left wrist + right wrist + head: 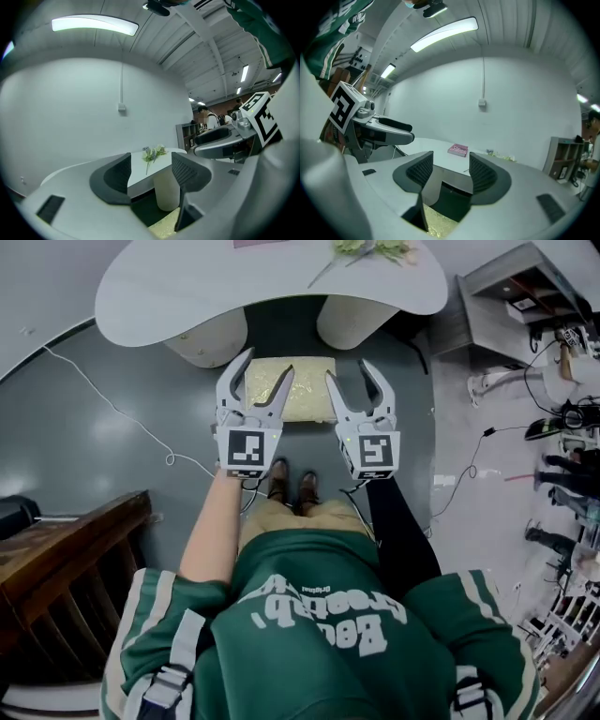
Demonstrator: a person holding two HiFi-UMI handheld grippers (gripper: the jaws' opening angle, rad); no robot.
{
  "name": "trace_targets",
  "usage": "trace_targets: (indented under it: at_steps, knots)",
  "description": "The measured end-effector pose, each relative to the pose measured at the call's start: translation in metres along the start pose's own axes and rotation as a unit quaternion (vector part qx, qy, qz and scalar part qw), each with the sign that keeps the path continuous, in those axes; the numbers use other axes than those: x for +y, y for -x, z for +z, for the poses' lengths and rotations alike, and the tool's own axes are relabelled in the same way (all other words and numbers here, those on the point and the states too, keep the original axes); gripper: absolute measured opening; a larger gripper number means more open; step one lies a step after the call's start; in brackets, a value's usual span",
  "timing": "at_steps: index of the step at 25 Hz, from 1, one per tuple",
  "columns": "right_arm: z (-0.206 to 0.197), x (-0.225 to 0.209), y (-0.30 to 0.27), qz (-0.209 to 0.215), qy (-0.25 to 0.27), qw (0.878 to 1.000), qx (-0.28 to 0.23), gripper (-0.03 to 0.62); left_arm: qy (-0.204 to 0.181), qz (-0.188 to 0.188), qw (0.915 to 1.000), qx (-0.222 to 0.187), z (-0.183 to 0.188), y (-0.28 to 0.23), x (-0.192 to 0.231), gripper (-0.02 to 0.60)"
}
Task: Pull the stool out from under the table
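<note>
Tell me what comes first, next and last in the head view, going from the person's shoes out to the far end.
shoes → yellow stool → white table → flowers

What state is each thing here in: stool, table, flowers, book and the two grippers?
Stool: upright on the floor before the table, not gripped.
Table: standing, flowers and book on top.
Flowers: lying flat.
Book: closed, flat.
Left gripper: open, empty.
Right gripper: open, empty.
</note>
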State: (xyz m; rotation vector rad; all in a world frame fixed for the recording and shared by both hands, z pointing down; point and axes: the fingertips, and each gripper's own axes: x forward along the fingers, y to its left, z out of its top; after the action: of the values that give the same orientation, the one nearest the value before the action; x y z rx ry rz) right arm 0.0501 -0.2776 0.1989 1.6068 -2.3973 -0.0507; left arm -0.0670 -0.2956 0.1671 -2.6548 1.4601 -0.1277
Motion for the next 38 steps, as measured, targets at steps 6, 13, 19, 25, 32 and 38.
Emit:
trace_targets:
  at_steps: [6, 13, 19, 25, 32, 38]
  knots:
    - [0.039, -0.004, 0.018, -0.012, 0.035, 0.999, -0.017, 0.252, -0.02, -0.001, 0.9997, -0.014, 0.046, 0.006, 0.012, 0.287]
    - [0.081, -0.001, 0.028, -0.013, 0.036, 0.997, -0.061, 0.25, -0.016, 0.003, 0.9998, -0.012, 0.075, 0.013, 0.019, 0.254]
    - [0.095, -0.016, 0.024, -0.013, 0.03, 0.996, -0.086, 0.245, -0.013, 0.017, 0.9996, -0.017, 0.085, 0.01, 0.016, 0.214]
    - [0.104, -0.021, 0.033, -0.016, 0.049, 0.994, -0.098, 0.131, -0.034, 0.036, 0.997, -0.059, 0.107, 0.01, 0.023, 0.024]
    - [0.103, -0.021, 0.041, -0.006, 0.034, 0.995, -0.09, 0.008, -0.05, 0.023, 0.9963, -0.067, 0.115, 0.012, 0.02, 0.014]
    - [0.099, -0.021, 0.043, -0.015, 0.046, 0.996, -0.079, 0.006, -0.055, 0.018, 0.9961, -0.066, 0.113, 0.014, 0.016, 0.014]
